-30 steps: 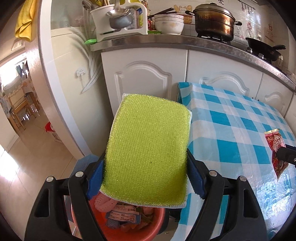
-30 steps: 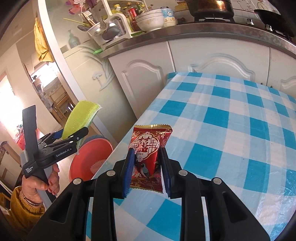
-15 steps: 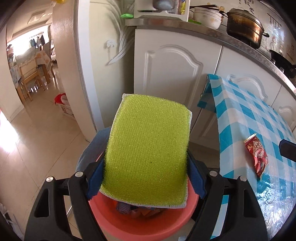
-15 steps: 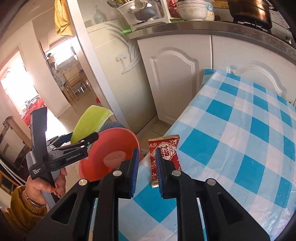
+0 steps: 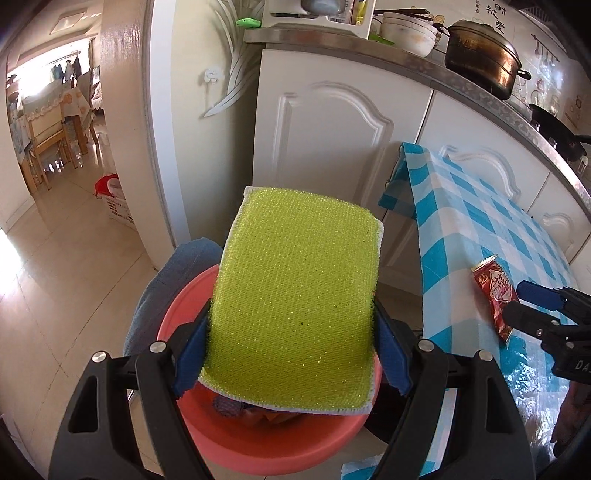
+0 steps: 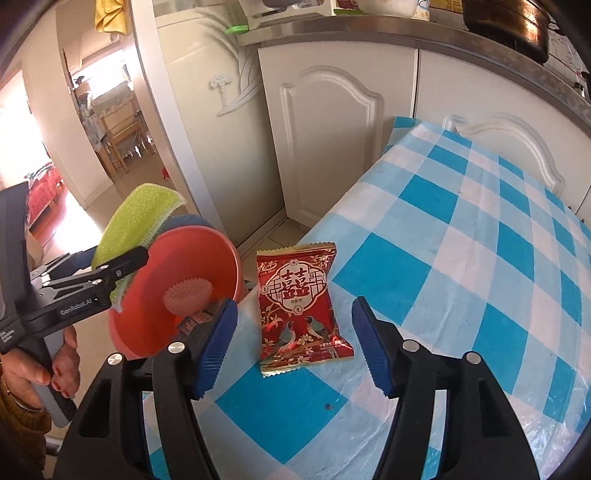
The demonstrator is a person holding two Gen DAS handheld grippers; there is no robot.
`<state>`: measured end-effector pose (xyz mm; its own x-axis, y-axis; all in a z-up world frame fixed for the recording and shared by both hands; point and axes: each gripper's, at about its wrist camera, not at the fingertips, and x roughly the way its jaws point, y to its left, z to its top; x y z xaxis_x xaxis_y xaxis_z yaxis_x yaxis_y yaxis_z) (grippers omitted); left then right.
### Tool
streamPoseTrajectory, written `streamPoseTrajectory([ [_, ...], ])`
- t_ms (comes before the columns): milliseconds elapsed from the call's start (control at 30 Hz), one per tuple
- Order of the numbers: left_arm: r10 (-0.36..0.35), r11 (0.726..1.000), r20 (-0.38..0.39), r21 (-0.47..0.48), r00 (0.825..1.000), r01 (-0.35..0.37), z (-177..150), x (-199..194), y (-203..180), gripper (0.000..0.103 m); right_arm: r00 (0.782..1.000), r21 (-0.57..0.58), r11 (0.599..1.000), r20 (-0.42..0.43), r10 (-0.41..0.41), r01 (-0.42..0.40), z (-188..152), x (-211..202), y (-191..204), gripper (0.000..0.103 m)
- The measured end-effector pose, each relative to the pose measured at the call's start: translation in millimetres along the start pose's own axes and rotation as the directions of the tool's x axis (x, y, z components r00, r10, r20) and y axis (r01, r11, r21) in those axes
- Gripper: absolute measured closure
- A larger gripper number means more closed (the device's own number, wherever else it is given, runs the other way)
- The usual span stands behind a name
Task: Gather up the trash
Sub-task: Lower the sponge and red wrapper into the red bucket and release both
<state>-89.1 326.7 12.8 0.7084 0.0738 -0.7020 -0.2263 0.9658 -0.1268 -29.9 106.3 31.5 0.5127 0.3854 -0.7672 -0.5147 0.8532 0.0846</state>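
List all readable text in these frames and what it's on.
"GenRobot.AI": side of the left gripper, right wrist view.
"囍": large character on the red packet; the smaller print around it is too small to read.
"DA...": cut-off letters on the right gripper body, left wrist view.
Black characters on the wall above the pot: too blurred to read.
Sponge: no text.

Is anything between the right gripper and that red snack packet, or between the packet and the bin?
Nothing visible blocks the right gripper: its jaws stand open on either side of the red snack packet, which lies flat near the table edge. The red basin sits just past that edge, with the left gripper holding a green sponge over it.
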Motion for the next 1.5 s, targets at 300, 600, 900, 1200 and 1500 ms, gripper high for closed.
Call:
streamPoseTrajectory([
  [300,0.004,1.000,-0.005,-0.008,1.000,-0.004,-2.2,-2.6,-3.2,0.024,1.000,-0.031,0.999,-0.008,-0.015,0.015,-6.9,8.4,-1.9,0.058],
  [600,0.012,0.999,-0.007,-0.047,1.000,-0.013,-3.5,-5.0,6.4,0.024,1.000,0.018,1.000,0.014,0.012,-0.012,-3.5,0.7,-13.7,0.072],
  [900,0.032,0.996,-0.020,-0.080,0.999,-0.034,-7.6,-3.6,22.0,0.024,0.998,0.023,0.998,0.042,0.055,-0.056,3.8,-11.0,-5.2,0.072],
  [1200,0.033,0.991,-0.035,-0.131,0.999,-0.037,-11.5,-2.7,39.5,0.024,0.983,-0.035,0.983,0.038,0.181,-0.180,29.5,-4.8,44.5,0.072],
  [1500,0.050,0.990,-0.089,-0.129,0.995,-0.061,-22.3,19.5,47.3,0.017,0.979,-0.124,0.971,-0.055,0.197,-0.203,38.0,45.4,98.0,0.038],
])
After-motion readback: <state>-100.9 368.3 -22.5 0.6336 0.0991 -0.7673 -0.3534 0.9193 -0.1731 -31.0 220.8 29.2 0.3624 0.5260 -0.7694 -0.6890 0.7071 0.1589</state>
